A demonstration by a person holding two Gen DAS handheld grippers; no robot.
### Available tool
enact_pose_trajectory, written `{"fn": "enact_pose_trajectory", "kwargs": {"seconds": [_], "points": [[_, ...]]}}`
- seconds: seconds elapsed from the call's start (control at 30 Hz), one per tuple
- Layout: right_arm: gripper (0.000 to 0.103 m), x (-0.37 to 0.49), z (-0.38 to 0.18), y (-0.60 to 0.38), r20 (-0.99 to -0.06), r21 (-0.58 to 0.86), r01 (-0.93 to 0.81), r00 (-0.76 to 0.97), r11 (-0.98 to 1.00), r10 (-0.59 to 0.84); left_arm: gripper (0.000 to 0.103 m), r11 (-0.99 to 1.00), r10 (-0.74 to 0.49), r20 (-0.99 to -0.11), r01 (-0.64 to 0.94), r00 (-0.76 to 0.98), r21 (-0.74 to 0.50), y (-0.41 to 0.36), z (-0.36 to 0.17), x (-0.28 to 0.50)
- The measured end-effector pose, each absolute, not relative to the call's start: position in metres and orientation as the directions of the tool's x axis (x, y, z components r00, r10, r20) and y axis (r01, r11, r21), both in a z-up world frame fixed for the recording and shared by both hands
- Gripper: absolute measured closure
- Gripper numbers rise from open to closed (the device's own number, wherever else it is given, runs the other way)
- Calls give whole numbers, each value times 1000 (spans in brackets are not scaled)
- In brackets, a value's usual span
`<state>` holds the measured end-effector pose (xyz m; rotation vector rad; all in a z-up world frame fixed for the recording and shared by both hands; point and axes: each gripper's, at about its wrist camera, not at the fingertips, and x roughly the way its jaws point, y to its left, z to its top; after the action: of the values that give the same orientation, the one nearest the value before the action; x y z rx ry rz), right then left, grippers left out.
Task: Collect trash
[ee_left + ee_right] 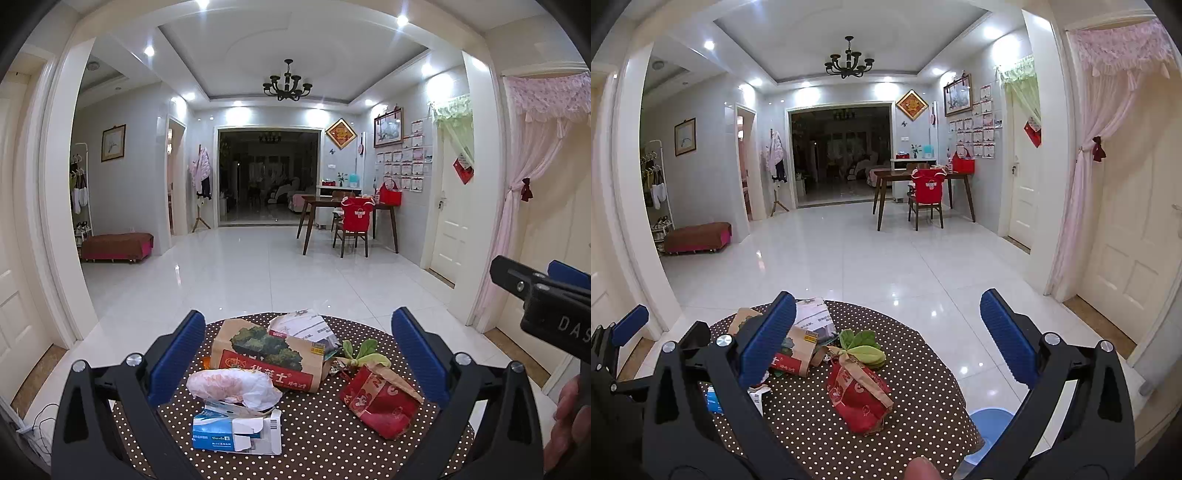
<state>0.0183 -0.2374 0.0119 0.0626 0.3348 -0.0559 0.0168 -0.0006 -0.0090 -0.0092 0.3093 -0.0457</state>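
Round table in brown white-dotted cloth (332, 435) — bearing trash. Left gripper (299, 354): fingers spread wide, nothing held; crumpled white plastic bag (236, 387) and torn blue-white cardboard box (236, 432) lie between them, untouched. Right gripper (886, 332): released, empty; crumpled red paper bag (860, 402) between its fingers, nearer the left one, apart from both.

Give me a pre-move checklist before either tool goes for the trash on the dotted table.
1. Left tool open, nothing between its pads: ok.
2. Right tool open, nothing between its pads: ok.
3. Trash on the table within view: red bag, brown bag, tissue box, white wrapper: ok.
4. Red bag unobstructed in front of the right tool: ok.
5. Blue bin beside the table ready to receive trash: cannot tell.
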Motion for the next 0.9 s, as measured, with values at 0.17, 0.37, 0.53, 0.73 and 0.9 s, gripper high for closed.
{"fn": "enact_pose_trajectory", "kwargs": {"seconds": [0.17, 0.37, 0.53, 0.73, 0.9], "points": [[5, 19, 12, -239, -333, 51, 65, 942, 997, -44, 4, 999, -45, -308, 42, 950, -18, 0, -13, 20], [5, 21, 12, -239, -334, 50, 65, 941, 997, -45, 4, 999, -47, -309, 43, 950, -20, 1, -13, 20], [5, 21, 11, -238, -335, 48, 65, 941, 997, -46, 4, 999, -47, -310, 43, 950, -21, 1, -15, 21], [5, 22, 10, -237, -336, 47, 66, 941, 997, -46, 4, 999, -44, -312, 38, 949, -25, 2, -17, 21], [5, 25, 6, -234, -342, 40, 64, 939, 997, -46, 4, 999, -40, -317, 32, 948, -30, 4, -20, 23]]}}
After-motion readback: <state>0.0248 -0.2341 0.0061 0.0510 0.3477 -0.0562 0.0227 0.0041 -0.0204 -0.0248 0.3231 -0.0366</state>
